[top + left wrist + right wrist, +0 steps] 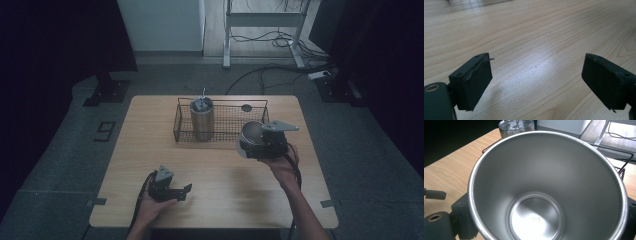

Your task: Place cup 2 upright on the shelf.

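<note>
- Nearest the high camera, at 7 o'clock on the surface (215, 165), the left hand-held gripper (186, 190) rests low in the person's left hand (150, 207), pointing toward 3 o'clock.
- Its jaws stand apart with only bare wood between them; the pads (477, 82) touch nothing.
- Right hand-held gripper (250, 146) sits at 3 o'clock on the surface, raised above it in the right hand (282, 165).
- It is clamped on a steel cup (251, 136), jaws pressing the wall from outside on either flank; the cup tips so its mouth faces the gripper's own camera.
- From the right gripper view, the cup (544, 187) is empty, shiny inside, with a small stamped mark on the bottom.
- Cup hangs just beside the 4 o'clock corner of a wire basket (227, 137), which lies at 12 o'clock on the surface.
- Tumbler (202, 120) with a lid stands upright inside the basket, in its 9 o'clock half.
- Dark disc (246, 107) lies behind the basket at 1 o'clock.
</note>
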